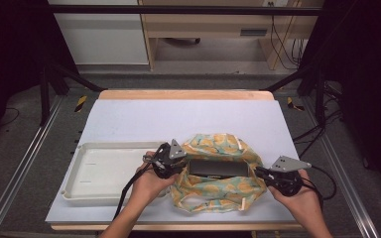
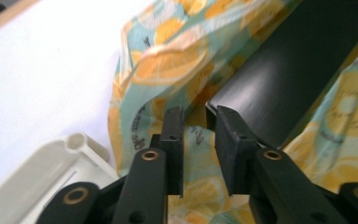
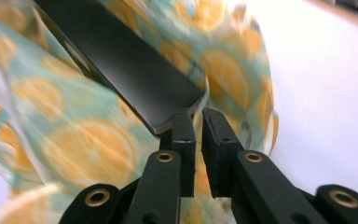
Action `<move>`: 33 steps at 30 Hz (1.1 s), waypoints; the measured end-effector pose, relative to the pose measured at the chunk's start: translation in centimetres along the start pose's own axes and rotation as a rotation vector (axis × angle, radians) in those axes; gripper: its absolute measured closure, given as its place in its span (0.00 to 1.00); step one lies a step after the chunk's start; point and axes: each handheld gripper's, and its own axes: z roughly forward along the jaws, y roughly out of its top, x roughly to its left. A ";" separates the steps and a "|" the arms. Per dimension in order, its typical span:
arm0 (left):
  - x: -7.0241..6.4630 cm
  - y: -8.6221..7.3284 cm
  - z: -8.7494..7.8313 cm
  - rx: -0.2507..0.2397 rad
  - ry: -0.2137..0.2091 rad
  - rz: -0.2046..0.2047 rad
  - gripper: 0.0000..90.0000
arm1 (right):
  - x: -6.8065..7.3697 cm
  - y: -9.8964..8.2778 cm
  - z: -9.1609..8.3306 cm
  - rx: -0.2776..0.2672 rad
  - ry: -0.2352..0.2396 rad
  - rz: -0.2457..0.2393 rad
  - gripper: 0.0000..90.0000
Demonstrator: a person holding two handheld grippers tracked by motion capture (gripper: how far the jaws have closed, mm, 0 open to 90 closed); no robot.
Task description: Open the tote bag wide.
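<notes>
A cloth bag (image 1: pixel 213 193) printed with orange slices on pale green lies on the white mat near the table's front, mouth upward. Inside it rests a flat black box (image 1: pixel 218 168). My left gripper (image 1: pixel 181 166) is at the bag's left rim; in the left gripper view its jaws (image 2: pixel 199 116) stand apart, with the cloth (image 2: pixel 168 60) and a corner of the box (image 2: pixel 289 79) just beyond the tips. My right gripper (image 1: pixel 258 172) is at the bag's right rim. Its jaws (image 3: pixel 198 116) show a narrow gap, just short of the box's corner (image 3: pixel 126 60) and the cloth (image 3: pixel 74 135).
A shallow white tray (image 1: pixel 104 171) sits at the left of the mat, touching the bag's left side; its rim (image 2: pixel 74 142) is beside my left gripper. The mat (image 1: pixel 178 119) stretches beyond the bag to the wooden table edge (image 1: pixel 183 94).
</notes>
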 end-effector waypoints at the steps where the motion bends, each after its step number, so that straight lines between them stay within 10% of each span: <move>1: 0.0 0.2 -0.3 -0.013 0.000 0.000 0.78 | 0.1 0.5 -0.2 -0.003 0.007 -0.011 0.91; 19: 1.2 -0.6 -4.5 -0.026 -0.078 -0.002 0.25 | 0.4 7.2 4.5 0.218 0.192 -0.258 0.49; 33: 1.6 -2.6 -6.4 0.010 -0.100 0.010 0.16 | 1.4 8.7 7.1 0.280 0.274 -0.374 0.43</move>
